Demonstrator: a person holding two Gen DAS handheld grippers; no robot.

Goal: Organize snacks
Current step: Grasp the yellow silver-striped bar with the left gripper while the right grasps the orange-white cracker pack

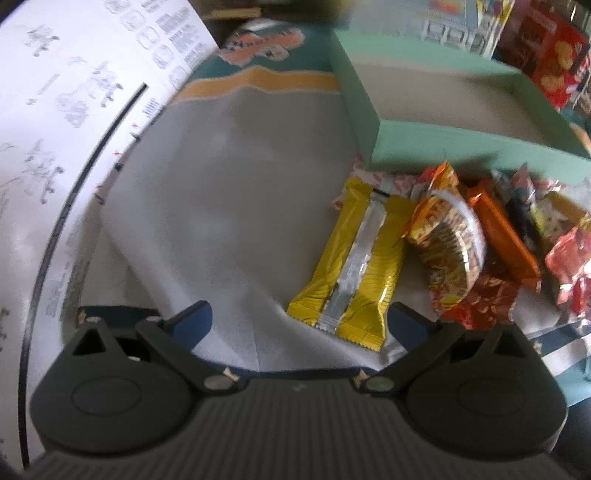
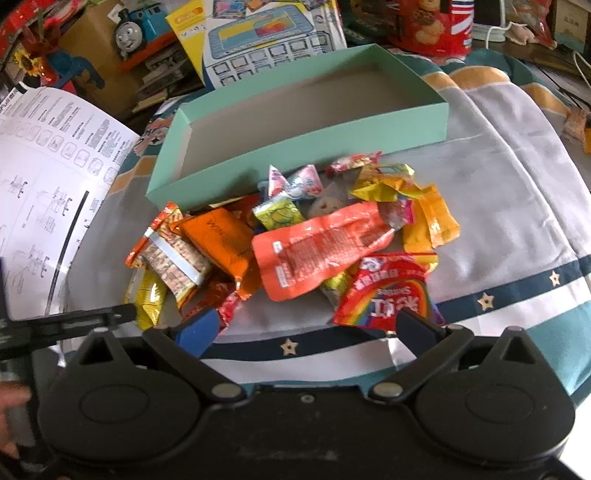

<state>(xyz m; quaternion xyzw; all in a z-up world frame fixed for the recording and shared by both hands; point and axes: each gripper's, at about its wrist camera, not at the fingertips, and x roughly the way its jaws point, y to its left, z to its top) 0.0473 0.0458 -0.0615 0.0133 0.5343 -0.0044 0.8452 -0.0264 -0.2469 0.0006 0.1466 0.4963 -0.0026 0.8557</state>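
A pile of snack packets (image 2: 295, 240) lies on a grey cloth in front of an empty mint-green box (image 2: 295, 114). My left gripper (image 1: 299, 321) is open, low over the cloth, with a yellow foil packet (image 1: 354, 258) between its fingertips, nearer the right one. Beside it lie a cracker pack (image 1: 450, 236) and an orange packet (image 1: 502, 229); the box (image 1: 424, 136) is behind. My right gripper (image 2: 306, 325) is open and empty at the pile's near edge, its right fingertip by a red rainbow candy bag (image 2: 384, 291). A red-orange pouch (image 2: 317, 247) lies on top.
A large white printed sheet (image 1: 55, 147) lies left of the cloth, also in the right wrist view (image 2: 48, 177). Behind the box stand a toy train (image 2: 140, 29), a printed carton (image 2: 266, 40) and a red biscuit tin (image 2: 432, 26). The cloth's striped hem (image 2: 517, 310) runs along the front.
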